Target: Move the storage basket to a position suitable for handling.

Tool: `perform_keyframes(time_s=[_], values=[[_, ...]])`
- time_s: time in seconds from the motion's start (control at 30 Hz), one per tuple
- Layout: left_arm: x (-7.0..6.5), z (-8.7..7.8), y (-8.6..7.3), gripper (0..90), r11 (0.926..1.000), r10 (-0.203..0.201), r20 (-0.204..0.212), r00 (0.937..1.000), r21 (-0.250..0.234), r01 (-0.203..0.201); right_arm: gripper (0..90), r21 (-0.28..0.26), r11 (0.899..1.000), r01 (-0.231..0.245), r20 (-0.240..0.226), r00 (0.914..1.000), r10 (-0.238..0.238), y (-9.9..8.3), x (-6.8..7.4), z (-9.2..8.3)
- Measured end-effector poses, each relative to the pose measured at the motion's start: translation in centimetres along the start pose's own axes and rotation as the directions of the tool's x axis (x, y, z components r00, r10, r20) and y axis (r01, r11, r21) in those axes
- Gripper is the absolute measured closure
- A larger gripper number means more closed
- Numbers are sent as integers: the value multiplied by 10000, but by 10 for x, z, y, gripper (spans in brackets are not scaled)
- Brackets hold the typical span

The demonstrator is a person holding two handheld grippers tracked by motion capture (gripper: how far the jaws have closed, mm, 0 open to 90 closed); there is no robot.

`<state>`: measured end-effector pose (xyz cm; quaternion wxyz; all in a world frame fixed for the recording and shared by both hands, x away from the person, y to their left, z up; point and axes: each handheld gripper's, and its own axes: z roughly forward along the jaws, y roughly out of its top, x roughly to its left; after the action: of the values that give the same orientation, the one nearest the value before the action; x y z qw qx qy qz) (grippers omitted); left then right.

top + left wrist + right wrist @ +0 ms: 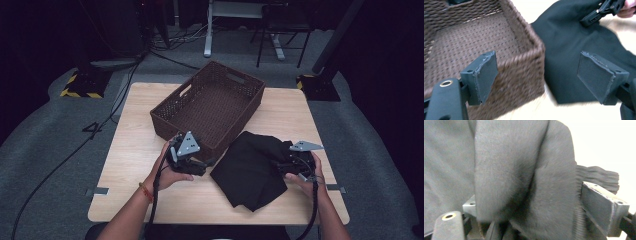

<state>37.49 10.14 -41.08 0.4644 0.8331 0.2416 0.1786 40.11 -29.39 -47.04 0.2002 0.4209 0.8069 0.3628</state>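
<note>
High view: the cloth [252, 167] lies folded on the table [135, 150], right of the basket [210, 102]. Regrip its edge squarely before lifting.
Left gripper view: your left gripper [537, 77] stands open and empty, the cloth beyond.
Right gripper view: your right gripper [529, 216] stands open, a cloth fold between its jaws.

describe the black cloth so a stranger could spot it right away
On the light wooden table, look just right of the brown woven basket. The folded black cloth lies flat there, the only soft, dark, shapeless thing beside the stiff basket.
</note>
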Motion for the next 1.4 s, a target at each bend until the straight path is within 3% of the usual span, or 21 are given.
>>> perform_keyframes(time_s=[0.1, 0.13, 0.2, 0.23, 0.3, 0.43, 0.67, 0.73, 0.8, 0.9, 1.07, 1.23, 1.4], values=[[0, 7, 5, 172, 10000, 41, 75, 10000, -5, -41, 153, -87, 10000, 10, 124, 9999, -8, 1, -1, -3], [0, 14, 8, 183, 9996, 252, -7, 9997, 105, -252, 130, 89, 9995, -287, 168, 9995, 285, 0, -5, 0], [0, 22, 10, 207, 9995, 230, 311, 9993, 201, -236, 84, 564, 9974, -440, 84, 9990, 436, -2, -8, 9], [-1, 25, 10, 210, 9994, 231, 221, 9995, 237, -237, 21, 926, 9944, -505, 102, 9987, 497, -4, -9, 16], [-1, 32, 11, 236, 9987, 289, 228, 9993, 410, -298, 0, 1255, 9904, -577, 29, 9983, 578, -7, -13, 25], [1, 39, 13, 236, 9982, 250, 322, 9992, 541, -267, 0, 994, 9934, -568, -89, 9983, 580, -9, -17, 28], [5, 52, 11, 290, 9957, 148, 356, 9993, 911, -180, 4, 1117, 9930, -387, -140, 9991, 405, -6, -15, 35], [6, 54, 11, 302, 9956, 141, 290, 9995, 918, -167, 32, 1172, 9928, -257, -189, 9994, 281, -5, -13, 36], [7, 58, 11, 385, 9954, 42, 319, 9995, 958, -72, 92, 1202, 9927, -108, -351, 9993, 151, -3, -11, 36], [10, 60, 12, 521, 9942, 214, 96, 9997, 1052, -223, 195, 1112, 9937, 164, -740, 9972, -82, 1, -7, 36], [13, 59, 12, 582, 9890, 591, 701, 9958, 1315, -679, 309, 1146, 9925, 426, -985, 9946, -313, 4, -2, 35], [14, 52, 10, 608, 9874, 541, 1205, 9912, 1412, -711, 403, 1113, 9917, 638, -911, 9944, -538, 5, 4, 33], [11, 35, 1, 614, 9867, 541, 1663, 9846, 1424, -782, 445, 1056, 9914, 775, -955, 9931, -675, 4, 4, 31]])
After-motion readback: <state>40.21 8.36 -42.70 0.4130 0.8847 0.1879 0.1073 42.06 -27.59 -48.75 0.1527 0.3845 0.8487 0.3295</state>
